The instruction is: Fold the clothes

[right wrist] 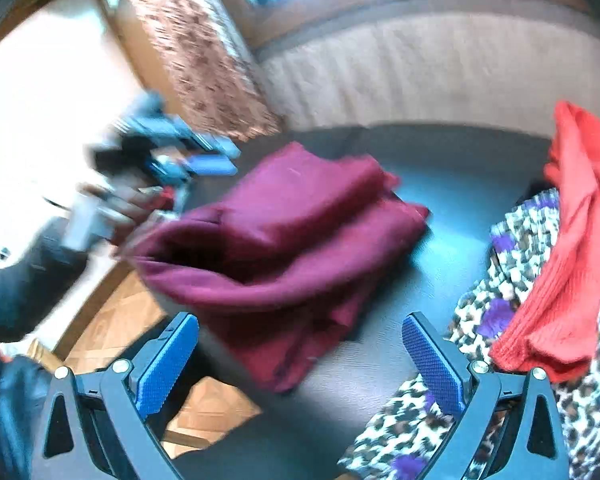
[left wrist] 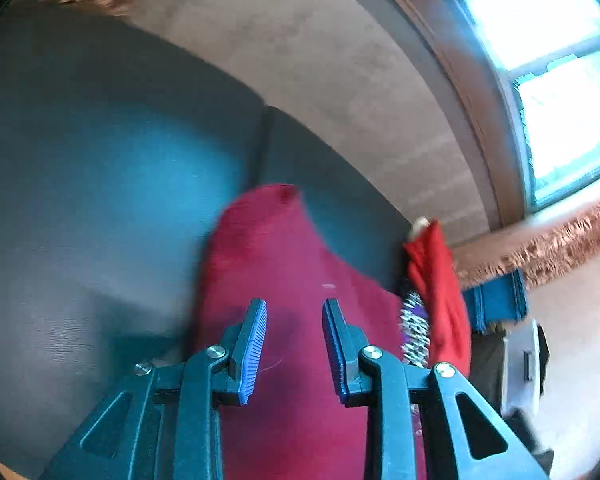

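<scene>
Maroon garment (right wrist: 284, 240) folded on dark table (right wrist: 452, 216)

Folded garment (right wrist: 296, 248) lay mid-table (right wrist: 460, 208); patterned cloth (right wrist: 512, 264) sat at its right, knit top (right wrist: 572, 240) draped on that; sofa (right wrist: 440, 72) behind the table.

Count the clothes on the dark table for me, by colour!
Dark red cloth: 1
Bright red knit: 1
Leopard print with purple spots: 1
Total: 3 pieces of clothing
</scene>
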{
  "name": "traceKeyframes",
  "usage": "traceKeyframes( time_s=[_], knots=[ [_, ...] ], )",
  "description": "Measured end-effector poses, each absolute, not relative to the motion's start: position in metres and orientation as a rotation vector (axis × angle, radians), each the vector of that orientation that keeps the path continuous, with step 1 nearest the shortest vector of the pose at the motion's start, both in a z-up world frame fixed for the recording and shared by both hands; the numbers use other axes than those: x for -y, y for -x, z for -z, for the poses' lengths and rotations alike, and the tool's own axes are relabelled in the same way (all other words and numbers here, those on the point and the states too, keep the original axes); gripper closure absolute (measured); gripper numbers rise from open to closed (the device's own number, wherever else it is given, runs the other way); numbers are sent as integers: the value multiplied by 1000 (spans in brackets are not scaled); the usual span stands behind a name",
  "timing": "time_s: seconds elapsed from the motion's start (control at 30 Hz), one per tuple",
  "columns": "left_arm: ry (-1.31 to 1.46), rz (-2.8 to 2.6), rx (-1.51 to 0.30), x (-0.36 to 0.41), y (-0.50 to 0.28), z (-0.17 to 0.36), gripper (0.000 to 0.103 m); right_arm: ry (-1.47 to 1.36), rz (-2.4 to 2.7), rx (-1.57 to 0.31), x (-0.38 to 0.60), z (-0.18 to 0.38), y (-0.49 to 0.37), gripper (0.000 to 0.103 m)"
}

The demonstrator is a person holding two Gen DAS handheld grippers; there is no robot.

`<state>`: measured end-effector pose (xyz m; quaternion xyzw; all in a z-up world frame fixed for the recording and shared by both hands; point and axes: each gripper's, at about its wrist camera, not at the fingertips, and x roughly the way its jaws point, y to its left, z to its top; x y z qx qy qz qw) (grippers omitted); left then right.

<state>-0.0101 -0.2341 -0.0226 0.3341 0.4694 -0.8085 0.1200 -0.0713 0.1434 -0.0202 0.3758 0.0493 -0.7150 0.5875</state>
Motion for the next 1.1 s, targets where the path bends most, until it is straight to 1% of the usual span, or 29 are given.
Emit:
traceKeyframes(
  time_s=[0.07, 0.13, 0.27, 0.33, 0.47, 0.5, 0.6, 0.7, 0.8, 0.87, 0.97, 1.1],
  knots=[
    [-951, 2392, -1347, 227, 7, 32, 76, -844, 1567, -98, -137, 2, 50, 0],
    [-929, 2444, -1294, 212, 12, 35, 76, -842, 1452, -99, -108, -3, 38, 0],
    [-894, 2552, -1194, 186, 24, 33, 75, -935, 1276, -131, -43, 21, 25, 0],
    [-903, 2610, -1086, 173, 32, 36, 75, -1004, 1191, -114, -16, 38, 22, 0],
    [-952, 2702, -865, 154, 41, 55, 73, -1053, 1207, -43, -33, 73, 20, 0],
    [-947, 2710, -842, 153, 41, 55, 73, -1060, 1221, -23, -40, 80, 20, 2],
    [-965, 2710, -824, 154, 44, 53, 72, -1080, 1283, 80, -64, 75, 26, 2],
    [-957, 2716, -846, 157, 43, 53, 72, -1142, 1348, 175, -87, 67, 33, 2],
    [-935, 2710, -879, 160, 39, 54, 72, -1085, 1452, 215, -114, 49, 42, 2],
    [-929, 2710, -870, 159, 36, 56, 72, -1057, 1531, 233, -122, 37, 50, 0],
    [-925, 2707, -879, 158, 34, 55, 72, -1027, 1654, 244, -113, 30, 69, 0],
    [-891, 2696, -904, 159, 25, 52, 72, -1075, 1764, 284, -88, 40, 99, 0]
  ],
)
